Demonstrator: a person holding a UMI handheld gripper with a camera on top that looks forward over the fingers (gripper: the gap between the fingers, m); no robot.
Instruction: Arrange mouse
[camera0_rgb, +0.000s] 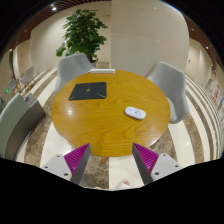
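A white mouse lies on a round wooden table, right of the table's middle. A black mouse mat lies on the far left part of the table, apart from the mouse. My gripper hangs well in front of the table's near edge, above the floor. Its two fingers with magenta pads stand wide apart with nothing between them. The mouse is well beyond the fingers, slightly to the right.
Several grey-white chairs ring the table, one on the right, one at the back left and one at the near left. A green potted plant stands behind. The floor is marble tile.
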